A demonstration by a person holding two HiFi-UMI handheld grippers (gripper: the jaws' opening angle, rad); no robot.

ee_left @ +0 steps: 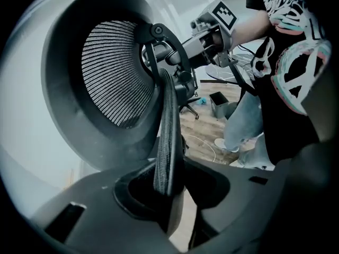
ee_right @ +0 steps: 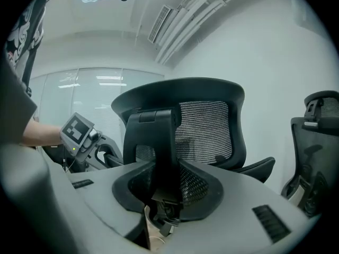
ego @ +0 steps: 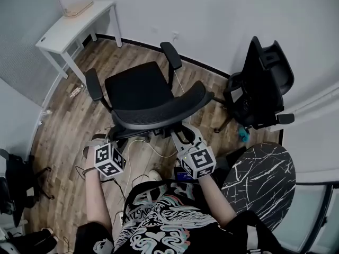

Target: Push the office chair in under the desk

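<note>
The black office chair stands mid-floor with its mesh backrest turned toward me. The white desk is at the far left corner. My left gripper is at the backrest's left end, and its jaws are closed on the thin padded rim. In the head view this left gripper sits low beside the seat. My right gripper has the backrest's central spine between its jaws, with gaps on both sides. The head view shows the right gripper behind the backrest's middle.
A second black chair stands at the right by the wall. A round dark marbled table is close on my right. Cables trail over the wood floor under the chair, and a dark stand is at the left edge.
</note>
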